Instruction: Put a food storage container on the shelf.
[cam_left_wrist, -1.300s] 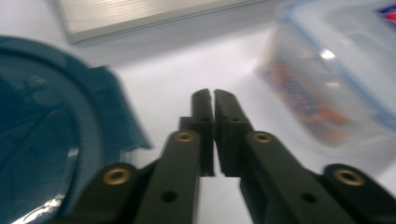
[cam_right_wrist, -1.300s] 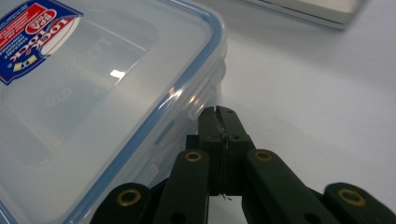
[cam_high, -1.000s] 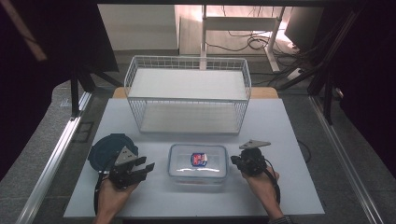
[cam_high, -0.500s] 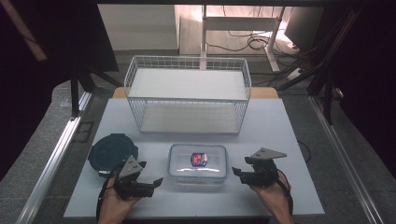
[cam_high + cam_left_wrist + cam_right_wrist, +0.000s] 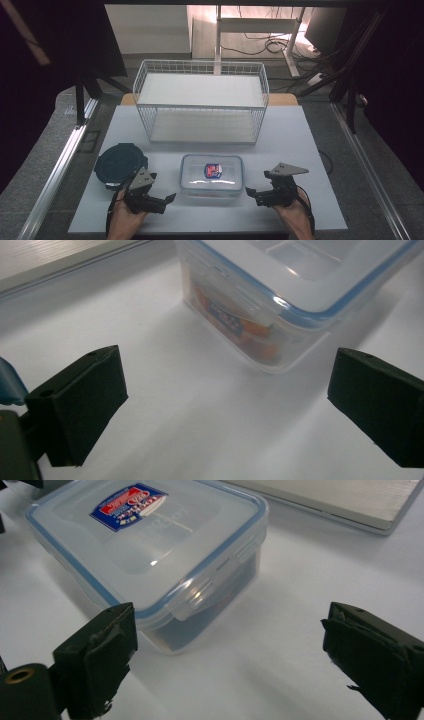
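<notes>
A clear plastic box (image 5: pixel 211 175) with a blue-edged clip lid and a red and blue label sits near the front of the white table (image 5: pixel 300 150). Its lid is on. My left gripper (image 5: pixel 165 202) lies just left of the box, pointing at it, with the box's corner (image 5: pixel 300 290) ahead of its jaws. My right gripper (image 5: pixel 254 196) lies just right of the box, whose clip side (image 5: pixel 150 545) is close in front. Both grippers (image 5: pixel 225 405) (image 5: pixel 225 665) are open. Their jaws have just been opening and hold nothing between them.
A dark round lid or dish (image 5: pixel 120 162) lies on the table behind my left gripper. A white wire basket (image 5: pixel 200 100) with a white floor stands across the back of the table. Metal rails run along both table sides.
Both grippers have opened their jaws and drawn back a little toward the near edge. The right one has come off the box's right side. The box has stayed put.
</notes>
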